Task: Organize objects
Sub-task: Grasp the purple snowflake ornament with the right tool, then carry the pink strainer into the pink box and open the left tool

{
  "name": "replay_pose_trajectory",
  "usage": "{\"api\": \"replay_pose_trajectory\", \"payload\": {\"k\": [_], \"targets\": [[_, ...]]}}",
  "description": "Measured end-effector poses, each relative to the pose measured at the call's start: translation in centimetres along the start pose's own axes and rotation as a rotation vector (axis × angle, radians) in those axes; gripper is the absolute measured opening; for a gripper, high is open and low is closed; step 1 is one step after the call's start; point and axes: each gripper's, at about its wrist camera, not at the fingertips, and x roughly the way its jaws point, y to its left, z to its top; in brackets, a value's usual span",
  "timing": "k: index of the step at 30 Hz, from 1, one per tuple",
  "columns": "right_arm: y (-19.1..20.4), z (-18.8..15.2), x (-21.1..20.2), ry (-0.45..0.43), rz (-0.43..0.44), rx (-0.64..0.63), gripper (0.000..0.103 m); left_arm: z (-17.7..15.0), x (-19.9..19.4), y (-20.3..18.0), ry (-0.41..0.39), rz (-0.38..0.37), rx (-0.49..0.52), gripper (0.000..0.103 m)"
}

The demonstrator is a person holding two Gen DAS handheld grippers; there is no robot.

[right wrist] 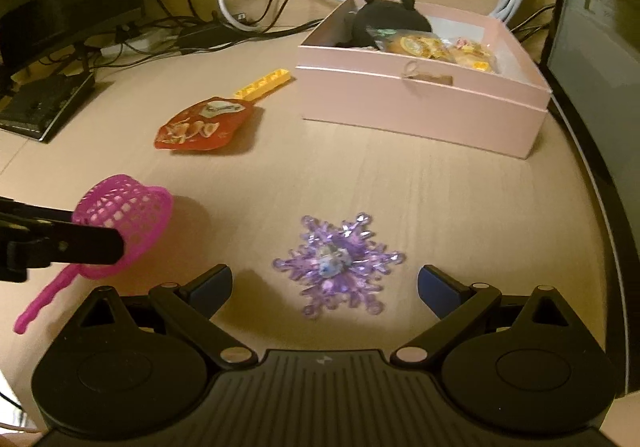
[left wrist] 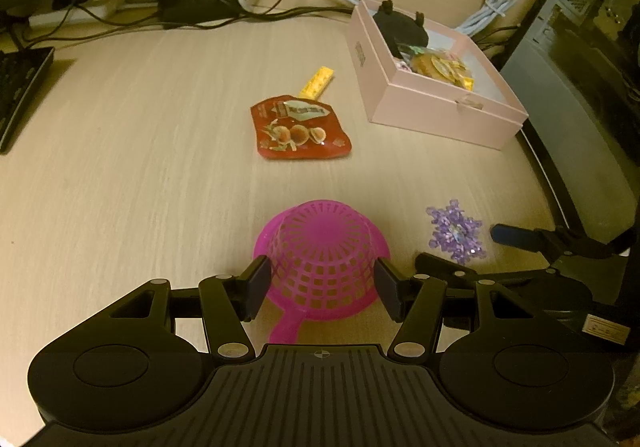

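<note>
Desk (left wrist: 120,127): left tongs (left wrist: 322,287) clamping pink strainer (left wrist: 320,247), right tongs (right wrist: 324,287) wide over snowflake (right wrist: 340,263).

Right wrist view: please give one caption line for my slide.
Open right gripper above purple snowflake; pink box behind.

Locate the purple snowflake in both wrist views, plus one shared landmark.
Left wrist: snowflake lower right, right of the strainer.
Right wrist: snowflake lower centre, ahead of the open right gripper.
Shared landmark: pink box, upper right in both.
</note>
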Motion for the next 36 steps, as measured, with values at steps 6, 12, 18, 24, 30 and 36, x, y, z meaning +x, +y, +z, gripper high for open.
{"api": "replay_pose_trajectory", "payload": {"k": [6, 12, 18, 24, 30, 36], "targets": [[0.2, 0.2, 0.3, -0.043, -0.019, -0.038, 0.080, -0.1, -0.3, 0.0, -0.018, -0.035, 0.002, 0.062], [1.0, 0.5, -1.0, -0.056, -0.030, -0.094, 0.072, -0.1, -0.1, -1.3, -0.032, -0.070, 0.060, 0.062], [-0.7, 0.7, -5.5, -0.118, -0.061, -0.062, 0.072, 0.5, 0.2, -2.5, -0.007, -0.103, 0.119, 0.062], [-2.8, 0.1, -9.9, -0.196, -0.112, -0.017, 0.072, 6.9, -1.9, -5.3, -0.162, -0.167, 0.152, 0.062], [-4.0, -1.0, -11.4, -0.233, -0.142, 0.034, 0.072, 15.5, -1.0, -10.5, -0.239, -0.281, 0.142, 0.062], [-5.2, -2.4, -11.7, -0.228, -0.158, 0.092, 0.072, 21.2, 4.2, -14.9, -0.303, -0.290, 0.017, 0.062]]}}
